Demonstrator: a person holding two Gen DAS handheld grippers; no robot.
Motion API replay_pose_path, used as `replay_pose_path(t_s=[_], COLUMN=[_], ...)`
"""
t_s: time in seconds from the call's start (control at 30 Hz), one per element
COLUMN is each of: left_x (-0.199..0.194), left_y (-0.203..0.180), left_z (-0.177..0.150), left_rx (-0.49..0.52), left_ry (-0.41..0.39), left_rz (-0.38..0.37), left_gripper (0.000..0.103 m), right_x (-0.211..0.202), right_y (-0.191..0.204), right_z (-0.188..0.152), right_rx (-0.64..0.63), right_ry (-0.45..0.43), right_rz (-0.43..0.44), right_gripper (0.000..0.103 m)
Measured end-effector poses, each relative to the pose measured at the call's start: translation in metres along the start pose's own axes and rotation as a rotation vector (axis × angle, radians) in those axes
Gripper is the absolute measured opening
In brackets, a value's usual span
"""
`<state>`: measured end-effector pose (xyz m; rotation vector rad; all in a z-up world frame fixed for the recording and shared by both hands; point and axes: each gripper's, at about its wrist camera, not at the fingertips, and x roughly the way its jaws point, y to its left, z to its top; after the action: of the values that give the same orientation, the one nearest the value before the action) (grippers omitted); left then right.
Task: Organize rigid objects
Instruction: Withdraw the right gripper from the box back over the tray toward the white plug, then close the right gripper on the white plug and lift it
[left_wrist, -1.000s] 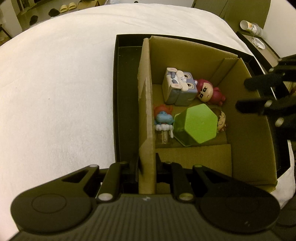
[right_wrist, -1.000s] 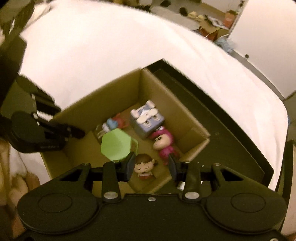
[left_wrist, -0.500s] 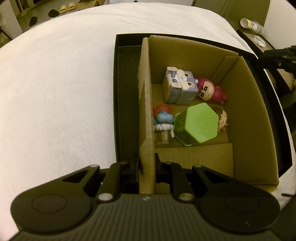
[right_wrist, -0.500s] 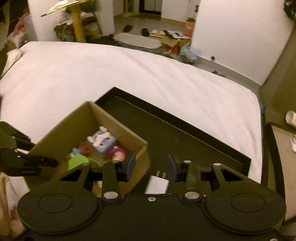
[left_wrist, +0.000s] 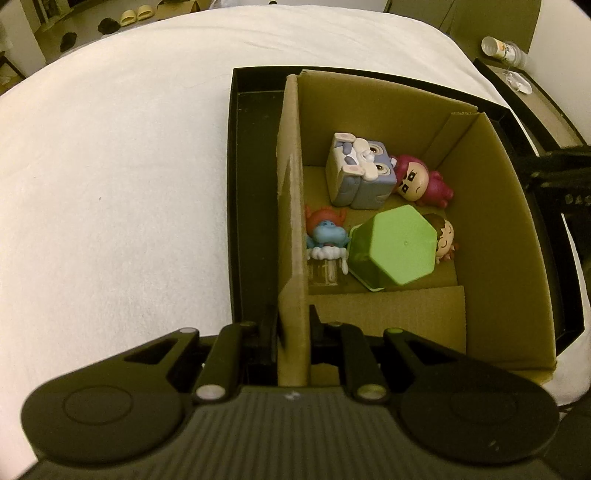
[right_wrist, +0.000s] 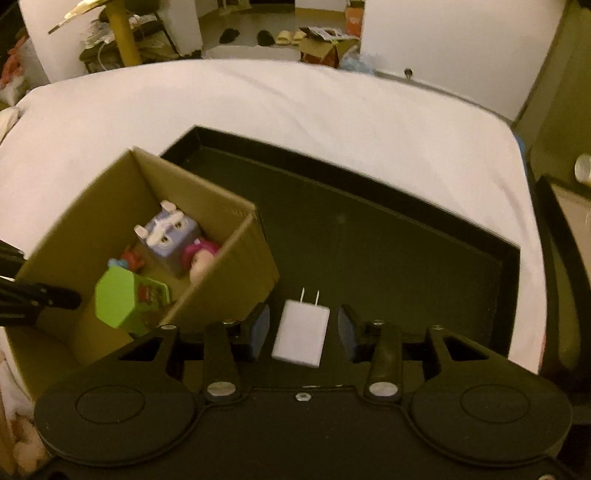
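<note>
A cardboard box (left_wrist: 495, 229) stands in a black tray (right_wrist: 388, 236) on a white bed. My left gripper (left_wrist: 293, 325) is shut on the box's left wall. Inside lie a green hexagonal container (left_wrist: 393, 251), a grey-blue cube toy (left_wrist: 360, 173), a pink figure (left_wrist: 421, 182), a blue and red figure (left_wrist: 327, 232) and a brown-haired figure (left_wrist: 445, 238). In the right wrist view a white plug adapter (right_wrist: 301, 334) lies flat on the tray floor beside the box (right_wrist: 229, 273). My right gripper (right_wrist: 303, 328) hovers over the adapter, its jaws opening, and the pads stand clear of its sides.
The tray's floor stretches bare to the right of the adapter up to its raised rim (right_wrist: 513, 254). White bedding (left_wrist: 122, 177) surrounds the tray. A side table with a cup (left_wrist: 498, 46) stands off the bed's far right; shoes and boxes litter the floor beyond.
My right gripper swung away from over the box to the tray floor on the right, came down over the white adapter and spread its jaws. The left gripper kept its grip and place.
</note>
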<state>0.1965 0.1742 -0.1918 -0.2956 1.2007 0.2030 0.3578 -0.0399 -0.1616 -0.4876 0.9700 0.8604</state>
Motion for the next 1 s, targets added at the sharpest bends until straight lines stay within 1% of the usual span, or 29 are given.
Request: replay_pose_path(t_s=[0.17,0.27,0.43,0.6,0.73,0.87,1.0], left_x=[-0.001,-0.001,-0.002,-0.003,-0.004,-0.005,-0.004], left_y=[0.002,0.003,0.006,0.008,0.009,0.005,0.004], left_z=[-0.001,-0.002,-0.003,-0.002,-0.002,-0.002,-0.003], left_rx=[-0.008,-0.007,-0.011,-0.012,-0.014,-0.006,-0.006], left_ry=[-0.004,-0.007,-0.008,-0.009,-0.008,-0.009,-0.01], left_rz=[-0.005,-0.007,-0.013,-0.015,-0.017,-0.008,-0.008], left_gripper=[0.013,0.013,0.013,0.013,0.013,0.013,0.013], right_x=[0.016,0.024,0.038,0.048,0.042,0.035,0.017], right_y=[-0.004,-0.006,-0.004,-0.002,-0.003,0.0,0.003], right_z=[-0.008,-0.011,-0.016,-0.021,-0.025,-0.019,-0.011], right_rx=[0.013,0.036,0.033,0.025,0.019,-0.006,-0.015], right_ry=[0.029,0.044,0.062,0.076,0.066,0.047,0.01], right_rz=[-0.006,0.013,0.007,-0.007,-0.009,-0.02,-0.031], right_gripper=[0.042,0.042,0.042,0.038,0.037,0.036,0.036])
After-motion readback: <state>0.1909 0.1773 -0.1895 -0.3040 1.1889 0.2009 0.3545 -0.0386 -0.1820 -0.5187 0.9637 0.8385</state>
